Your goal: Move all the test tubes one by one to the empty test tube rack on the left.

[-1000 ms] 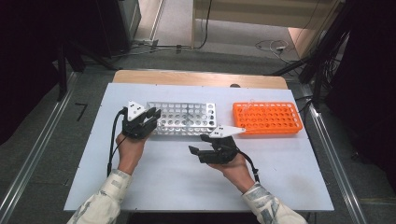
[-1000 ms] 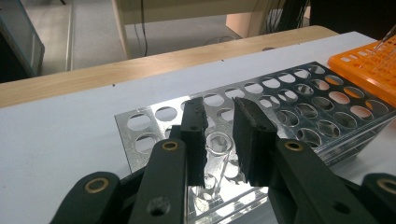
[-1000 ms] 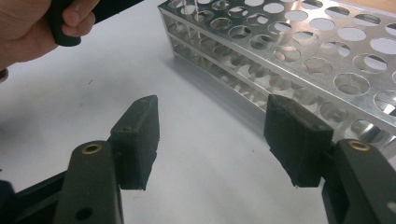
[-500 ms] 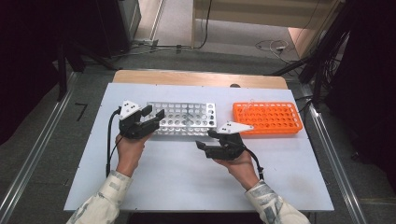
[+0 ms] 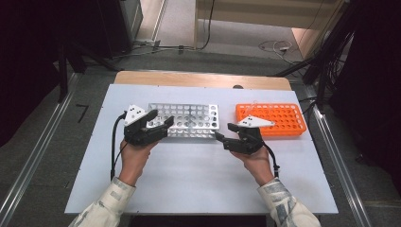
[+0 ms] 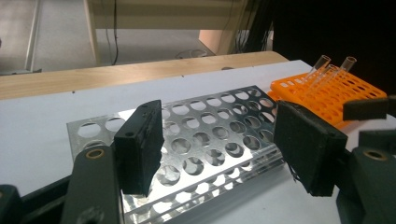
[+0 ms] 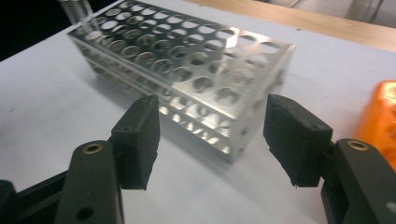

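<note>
Left gripper view alone reveals tubes (image 6: 327, 70) in orange rack (image 6: 327, 100).

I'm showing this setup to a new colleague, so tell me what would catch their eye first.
The bright orange rack at the right of the white table stands out most, with a few clear tubes leaning in it. Beside it, mid-table, lies a shiny metal rack full of round holes. A hand-held black tool sits at each of its ends, left tool and right tool, both open.

My black fingers (image 6: 140, 144) hang over a shiny silver rack (image 5: 189, 120) dotted with round holes, beside an orange rack (image 5: 276, 118) on the white tabletop (image 5: 189, 175).
</note>
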{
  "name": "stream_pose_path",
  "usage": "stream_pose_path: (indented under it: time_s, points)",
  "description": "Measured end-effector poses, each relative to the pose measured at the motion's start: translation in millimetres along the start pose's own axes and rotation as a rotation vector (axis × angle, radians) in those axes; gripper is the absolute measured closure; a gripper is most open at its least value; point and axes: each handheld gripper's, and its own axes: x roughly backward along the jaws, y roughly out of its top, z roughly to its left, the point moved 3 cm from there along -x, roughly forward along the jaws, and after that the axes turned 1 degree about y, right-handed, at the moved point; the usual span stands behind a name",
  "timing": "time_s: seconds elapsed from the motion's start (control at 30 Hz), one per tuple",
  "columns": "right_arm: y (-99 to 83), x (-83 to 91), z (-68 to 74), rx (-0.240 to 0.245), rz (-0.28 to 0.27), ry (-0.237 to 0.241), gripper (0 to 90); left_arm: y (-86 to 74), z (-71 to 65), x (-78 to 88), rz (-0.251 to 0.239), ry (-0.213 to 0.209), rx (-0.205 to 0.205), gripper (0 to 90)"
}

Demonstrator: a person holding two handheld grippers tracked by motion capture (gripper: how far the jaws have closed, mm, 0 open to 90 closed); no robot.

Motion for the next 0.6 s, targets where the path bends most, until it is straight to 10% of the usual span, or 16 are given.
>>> stream_pose_path:
  time_s: [0.6]
  points:
    - [-1.1,31.8,-69.7,-0.088,-0.041,-0.183,34.7,-11.2,-18.6,-4.1,0.046,-0.024,-0.047,30.7]
